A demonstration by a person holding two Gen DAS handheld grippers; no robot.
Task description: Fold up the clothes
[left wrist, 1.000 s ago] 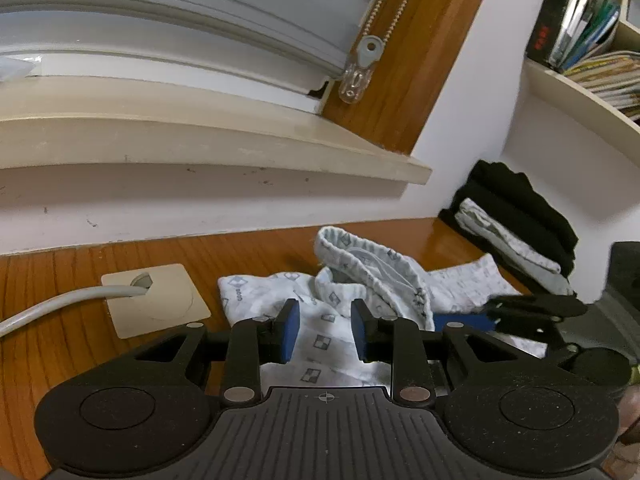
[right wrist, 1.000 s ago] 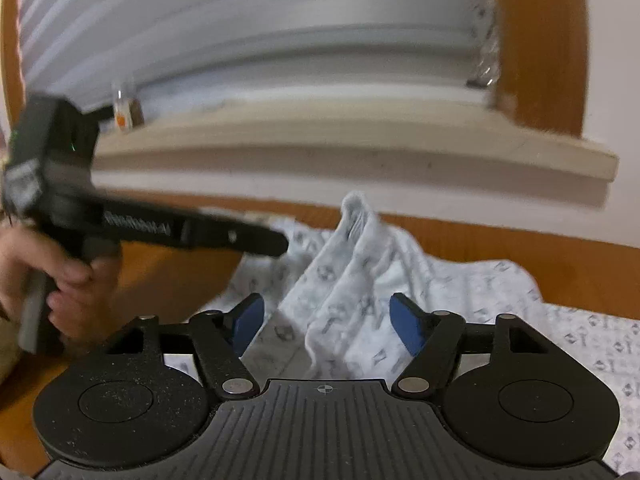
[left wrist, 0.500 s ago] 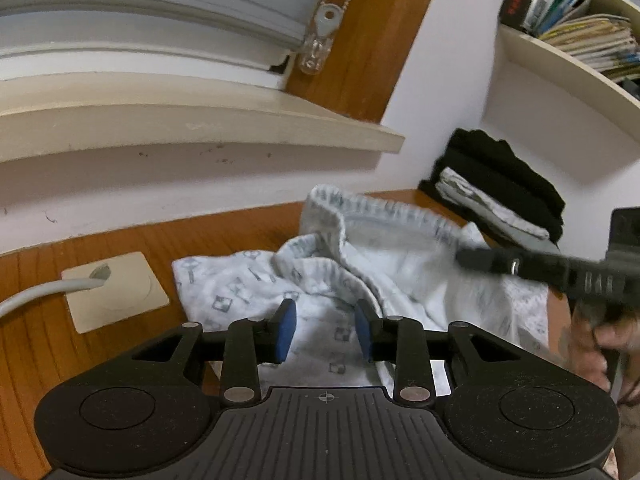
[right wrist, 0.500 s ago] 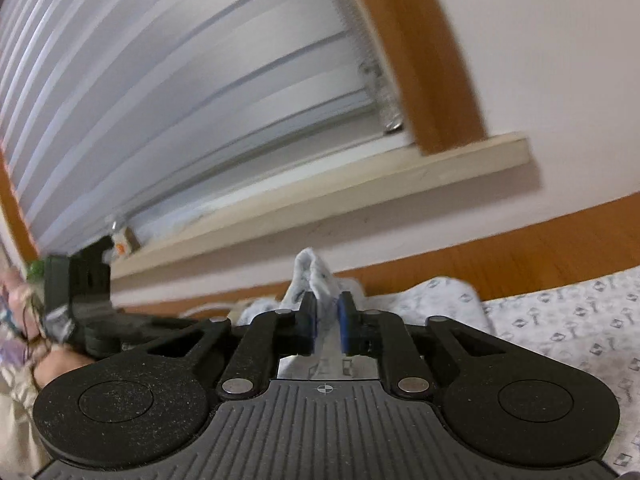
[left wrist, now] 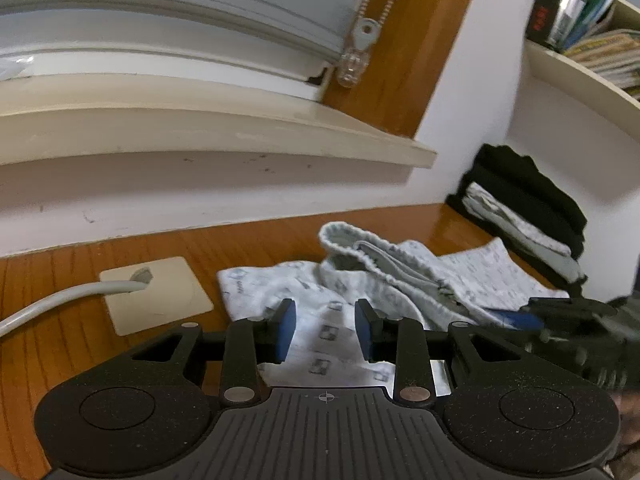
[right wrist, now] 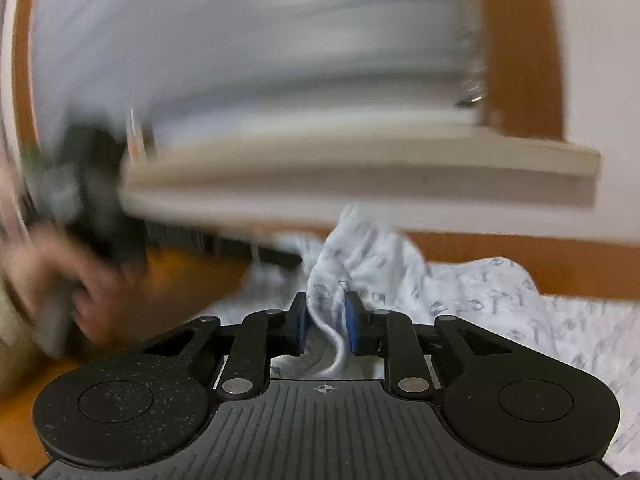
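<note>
A white garment with a small grey print (left wrist: 472,276) lies crumpled on the wooden table (left wrist: 240,244), its elastic waistband (left wrist: 340,236) bunched up at the back. My left gripper (left wrist: 325,330) hovers low over the garment's near part, open, with nothing pinched. My right gripper (right wrist: 326,322) is shut on a raised fold of the garment (right wrist: 500,292), and cloth fills the gap between its blue pads. It also shows at the right edge of the left wrist view as the right gripper (left wrist: 560,312). The right wrist view is motion-blurred; the left gripper (right wrist: 80,184) and the hand (right wrist: 60,280) holding it smear at its left.
A stack of folded dark and light clothes (left wrist: 532,216) sits at the table's far right corner. A beige floor-socket plate (left wrist: 156,294) with a grey cable (left wrist: 60,300) lies at the left. A window sill (left wrist: 200,128) overhangs the back; a bookshelf (left wrist: 592,40) is upper right.
The right gripper closed on a fold of the garment, lifted it, and has now come down lower; its pads stand a little wider. The left gripper stays open over the garment.
</note>
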